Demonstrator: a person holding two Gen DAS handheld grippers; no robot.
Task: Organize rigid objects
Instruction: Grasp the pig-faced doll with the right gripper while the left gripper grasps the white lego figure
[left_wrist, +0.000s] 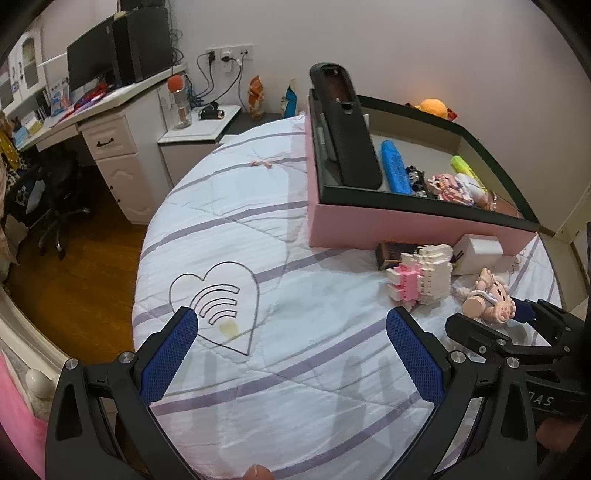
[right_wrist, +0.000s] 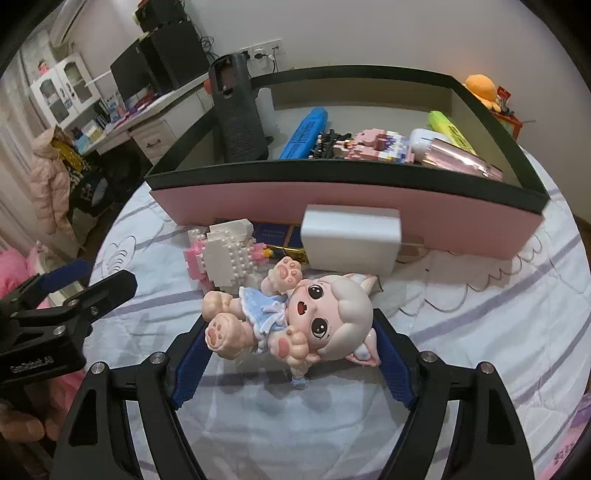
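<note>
A pink-and-blue doll figure (right_wrist: 291, 317) lies on the bed between the open fingers of my right gripper (right_wrist: 291, 354), not clamped. It also shows in the left wrist view (left_wrist: 487, 295). Behind it lie a white-and-pink brick model (right_wrist: 221, 258), a white charger block (right_wrist: 351, 240) and a dark flat box (right_wrist: 277, 232). The pink box with a black rim (right_wrist: 332, 173) holds a black speaker (right_wrist: 236, 110), a blue marker (right_wrist: 304, 133), a yellow marker (right_wrist: 452, 133), a pink brick figure (right_wrist: 373, 147) and a pink bottle (right_wrist: 454, 158). My left gripper (left_wrist: 291, 354) is open and empty over the bedsheet.
The bed (left_wrist: 295, 369) has a white quilt with purple stripes and a heart print (left_wrist: 221, 302). A desk (left_wrist: 110, 122), monitor (left_wrist: 92, 62), office chair (left_wrist: 55, 199) and wooden floor (left_wrist: 74, 288) lie to the left. An orange plush (right_wrist: 480, 88) sits behind the box.
</note>
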